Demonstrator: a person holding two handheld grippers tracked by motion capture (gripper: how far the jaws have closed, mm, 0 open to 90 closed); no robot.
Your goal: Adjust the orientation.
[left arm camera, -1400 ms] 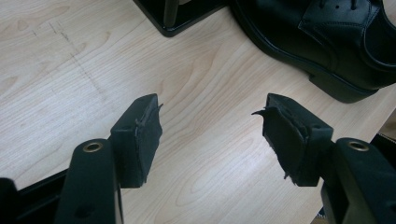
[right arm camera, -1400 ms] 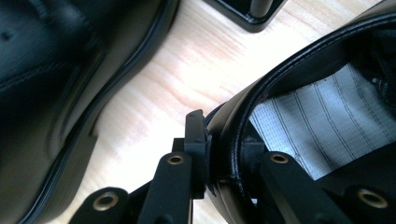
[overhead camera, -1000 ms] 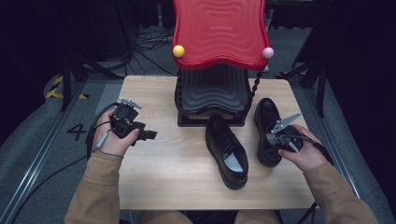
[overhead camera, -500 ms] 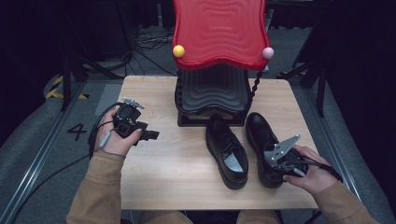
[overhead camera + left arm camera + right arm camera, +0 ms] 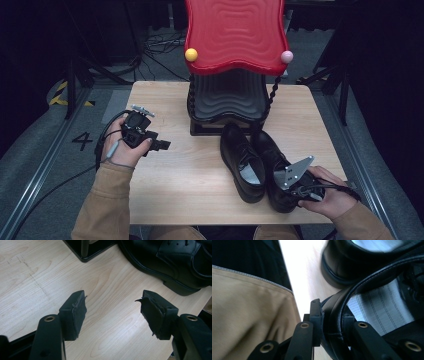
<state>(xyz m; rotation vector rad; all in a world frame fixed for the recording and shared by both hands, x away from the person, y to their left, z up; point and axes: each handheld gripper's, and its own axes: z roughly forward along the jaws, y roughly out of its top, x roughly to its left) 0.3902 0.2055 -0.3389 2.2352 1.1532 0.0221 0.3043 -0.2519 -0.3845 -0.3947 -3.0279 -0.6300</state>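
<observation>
Right claw (image 5: 329,322) clamped on heel rim of black leather lace-up shoe (image 5: 277,167), for dragging beside its mate | left claw (image 5: 115,312) apart, idle over pale wooden counter (image 5: 105,285)

The left hand-held gripper (image 5: 162,145) rests low over the desk (image 5: 165,190) near its left edge, jaws standing apart with nothing between them. The right hand-held gripper (image 5: 332,322), held at the desk's near right corner, has its jaws clamped across a shoe's heel rim (image 5: 337,315).
</observation>
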